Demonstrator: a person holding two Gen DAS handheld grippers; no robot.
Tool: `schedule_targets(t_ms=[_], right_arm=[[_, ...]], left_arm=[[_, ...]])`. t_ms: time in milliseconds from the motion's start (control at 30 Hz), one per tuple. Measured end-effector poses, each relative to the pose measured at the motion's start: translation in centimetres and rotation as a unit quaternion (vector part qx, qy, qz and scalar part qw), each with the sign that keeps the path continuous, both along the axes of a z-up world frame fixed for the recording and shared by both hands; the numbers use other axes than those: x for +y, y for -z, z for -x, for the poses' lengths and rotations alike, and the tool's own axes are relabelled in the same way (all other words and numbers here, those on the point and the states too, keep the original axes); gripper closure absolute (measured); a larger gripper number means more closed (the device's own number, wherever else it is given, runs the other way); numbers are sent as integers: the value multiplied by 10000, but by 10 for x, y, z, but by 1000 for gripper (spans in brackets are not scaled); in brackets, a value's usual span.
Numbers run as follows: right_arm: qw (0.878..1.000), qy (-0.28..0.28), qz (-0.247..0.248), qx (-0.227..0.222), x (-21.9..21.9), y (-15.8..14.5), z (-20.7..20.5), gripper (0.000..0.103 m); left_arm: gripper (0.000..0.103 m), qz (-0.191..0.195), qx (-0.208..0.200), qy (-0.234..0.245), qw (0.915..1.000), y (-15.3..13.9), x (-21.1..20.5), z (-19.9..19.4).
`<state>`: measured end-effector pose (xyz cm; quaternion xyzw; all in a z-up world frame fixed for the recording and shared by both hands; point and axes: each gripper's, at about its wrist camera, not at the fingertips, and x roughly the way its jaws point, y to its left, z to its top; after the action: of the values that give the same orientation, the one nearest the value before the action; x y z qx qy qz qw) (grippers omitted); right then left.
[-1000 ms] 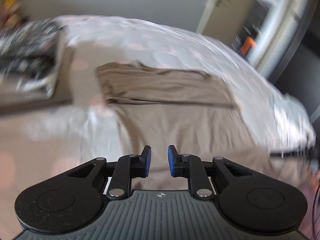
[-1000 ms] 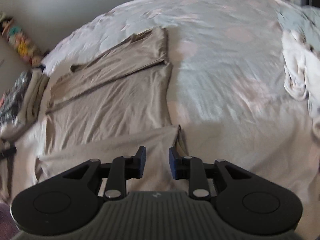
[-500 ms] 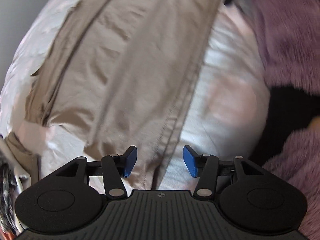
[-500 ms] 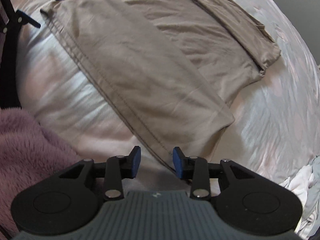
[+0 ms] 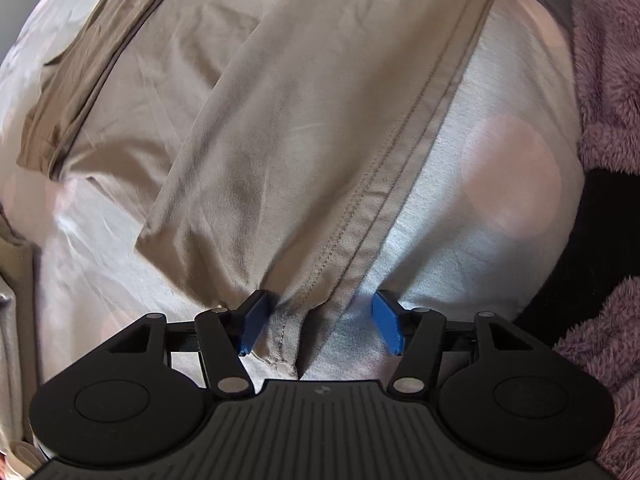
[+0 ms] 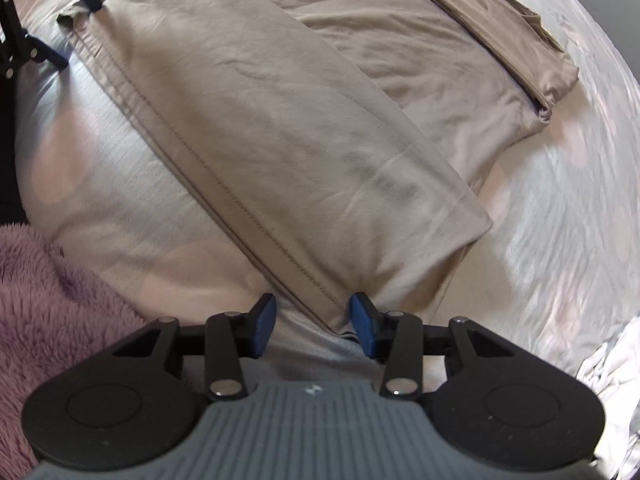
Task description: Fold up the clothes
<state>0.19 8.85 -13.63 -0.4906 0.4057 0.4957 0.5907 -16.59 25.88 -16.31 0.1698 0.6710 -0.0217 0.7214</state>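
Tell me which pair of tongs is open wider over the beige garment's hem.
The left tongs: their blue pads stand far apart around the beige garment hem corner; the right tongs gap is narrower.

Free room and obstacles around the garment [image 6: 280,128]: bare bedsheet [image 6: 560,240] lies open beyond its folded right edge, with a crumpled white cloth [image 6: 612,372] at the far lower right, well apart from it. On the person's side of the hem, a strip of sheet is bounded by a purple fleece sleeve [image 6: 48,300]. At the hem's corners the left gripper [image 5: 320,328] and right gripper [image 6: 312,324] stand with jaws apart, cloth between them.
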Motion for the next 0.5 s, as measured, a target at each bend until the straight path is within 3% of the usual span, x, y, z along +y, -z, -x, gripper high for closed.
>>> schedule_targets(t_ms=[33,133,167,200,333,500], right_arm=[[10000,33,-23,-64,-1,-1,0,70],[9993,40,-61,-366,-4,-4,3,96],[9987,8,-62,-508,-5,-4,5,99],[9979,-24,-62,-650,-5,-5,8,99],[9920,34,-483,-1168,-16,-24,14,100],[9767,288,-1275,-1704,-32,-59,28,100]], left_arm=[[55,-23,-12,-14,10000,-1,0,1],[79,-249,-70,-53,9997,-5,-1,5],[94,-384,-110,-105,9991,-6,-1,6],[100,-552,-167,-200,9981,-8,1,7],[100,-847,-526,-449,9940,-23,3,15],[100,-986,-1414,-753,9822,-76,-4,30]])
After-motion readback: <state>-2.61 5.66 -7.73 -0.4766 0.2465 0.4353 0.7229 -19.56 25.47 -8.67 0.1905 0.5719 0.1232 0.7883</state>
